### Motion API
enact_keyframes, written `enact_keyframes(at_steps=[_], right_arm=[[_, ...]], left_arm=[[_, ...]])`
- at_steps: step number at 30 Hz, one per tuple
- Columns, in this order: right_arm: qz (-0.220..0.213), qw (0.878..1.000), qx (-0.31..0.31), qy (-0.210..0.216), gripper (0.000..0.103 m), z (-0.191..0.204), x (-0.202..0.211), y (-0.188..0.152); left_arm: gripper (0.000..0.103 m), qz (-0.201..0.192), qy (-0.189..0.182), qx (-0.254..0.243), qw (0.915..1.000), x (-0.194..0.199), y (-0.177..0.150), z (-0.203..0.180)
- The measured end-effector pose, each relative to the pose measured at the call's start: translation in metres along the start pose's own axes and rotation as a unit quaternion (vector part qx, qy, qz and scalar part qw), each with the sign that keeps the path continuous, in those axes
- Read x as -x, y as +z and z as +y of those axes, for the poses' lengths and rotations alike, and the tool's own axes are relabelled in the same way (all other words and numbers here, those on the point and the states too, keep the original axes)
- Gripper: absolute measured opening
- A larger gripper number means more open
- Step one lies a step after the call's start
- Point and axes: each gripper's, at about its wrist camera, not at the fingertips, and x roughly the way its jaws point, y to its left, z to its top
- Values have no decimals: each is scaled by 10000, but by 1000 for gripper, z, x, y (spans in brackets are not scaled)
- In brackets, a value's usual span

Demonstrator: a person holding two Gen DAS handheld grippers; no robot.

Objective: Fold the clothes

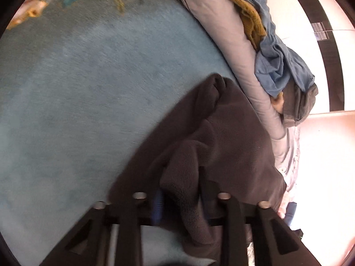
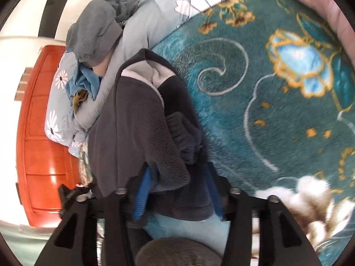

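Observation:
A dark grey fleece jacket (image 1: 213,133) lies bunched on a teal blanket (image 1: 88,88). In the right wrist view the jacket (image 2: 135,119) shows a light grey collar lining and a ribbed cuff. My left gripper (image 1: 180,190) is closed around a fold of the fleece; its tips are hidden in the cloth. My right gripper (image 2: 177,175) has its blue-padded fingers (image 2: 144,190) on either side of the jacket's lower edge, with fleece bulging between them.
A pile of other clothes, blue, mustard and grey (image 1: 277,55), lies on a pale grey pillow (image 1: 233,51) behind the jacket; it also shows in the right wrist view (image 2: 95,35). An orange wooden headboard (image 2: 44,133) stands at the left. The blanket has floral patterns (image 2: 299,62).

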Motion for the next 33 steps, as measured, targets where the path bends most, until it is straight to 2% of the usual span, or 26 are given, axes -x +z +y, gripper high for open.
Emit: enact_keyframes(at_steps=[1,2,4,6,9,11,13,14,16,18,20,22,25,28,29,30,31,32,33], right_arm=[[-25,10000,50,2,56,-1,2,1],[-36,10000,82,25,62,-2,2,1],[-49,9998,169,-18,66,-3,0,4],[-38,9999,96,90,68,-8,-7,7],[-39,9992,-78,381,69,-11,-16,10],[-111,9975,-53,693,69,-5,-18,10],[-170,9961,-69,869,71,-5,-18,10],[-226,9958,-172,867,72,-9,-19,12],[-335,9950,-378,865,73,-19,-22,15],[-274,9929,-548,1015,74,-25,-30,17],[-224,9911,-652,1140,74,-27,-38,18],[-232,9898,-697,1220,74,-27,-43,20],[-204,9880,-789,1315,74,-30,-45,23],[-186,9873,-810,1357,74,-30,-46,24],[-188,9875,-794,1346,74,-30,-46,24],[-190,9878,-779,1335,74,-30,-45,24],[-192,9881,-764,1325,74,-29,-45,24],[-195,9883,-748,1314,74,-29,-45,24],[-197,9886,-733,1303,74,-29,-44,24]], left_arm=[[42,-119,149,13,9998,8,1,-1],[49,-238,298,26,9993,15,2,-1],[51,-515,514,-85,9973,34,4,-8],[52,-616,497,-315,9964,42,5,-25],[54,-428,285,-985,9938,33,-2,-74],[55,-108,171,-1582,9872,15,-16,-115],[55,275,53,-2100,9773,-4,-32,-150],[55,474,81,-2414,9692,-19,-44,-168],[55,893,224,-3098,9463,-45,-68,-199],[55,1211,429,-3498,9280,-72,-88,-217],[55,1324,618,-3578,9223,-88,-98,-221],[55,1376,813,-3508,9227,-99,-99,-217],[55,1482,882,-3419,9238,-99,-101,-208],[55,1435,536,-3428,9268,-76,-94,-206],[55,1387,323,-3378,9304,-65,-89,-205],[55,1258,67,-3237,9377,-49,-78,-201],[58,1040,-38,-3086,9455,-34,-64,-193],[68,802,-94,-2939,9524,-20,-50,-185],[72,562,-150,-2789,9586,-7,-36,-176]])
